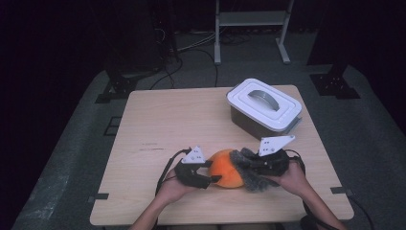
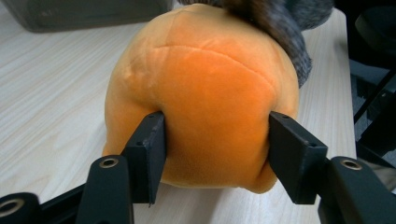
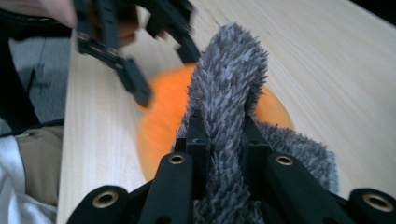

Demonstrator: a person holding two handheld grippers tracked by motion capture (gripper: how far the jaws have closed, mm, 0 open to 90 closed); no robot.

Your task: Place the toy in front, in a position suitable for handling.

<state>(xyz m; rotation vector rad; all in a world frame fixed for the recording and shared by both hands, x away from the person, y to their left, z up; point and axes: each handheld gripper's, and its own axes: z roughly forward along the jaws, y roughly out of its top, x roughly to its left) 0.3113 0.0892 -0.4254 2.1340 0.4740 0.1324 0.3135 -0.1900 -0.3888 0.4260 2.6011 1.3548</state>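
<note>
An orange plush ball (image 1: pixel 225 168) lies near the table's front edge, with a grey furry piece (image 1: pixel 252 176) draped on its right side. My left gripper (image 1: pixel 214 171) comes from the left. In the left gripper view its jaws (image 2: pixel 217 144) press into both sides of the orange plush (image 2: pixel 205 88). My right gripper (image 1: pixel 249 165) comes from the right. In the right gripper view it (image 3: pixel 220 140) is shut on a raised fold of the grey fur (image 3: pixel 229 88), and the orange plush (image 3: pixel 159 116) lies behind. The left gripper (image 3: pixel 159 60) shows blurred beyond.
A grey box with a white handled lid (image 1: pixel 264 108) stands at the back right of the wooden table (image 1: pixel 163 115). A metal frame (image 1: pixel 251 19) and cables lie on the floor behind. The table's left half is bare wood.
</note>
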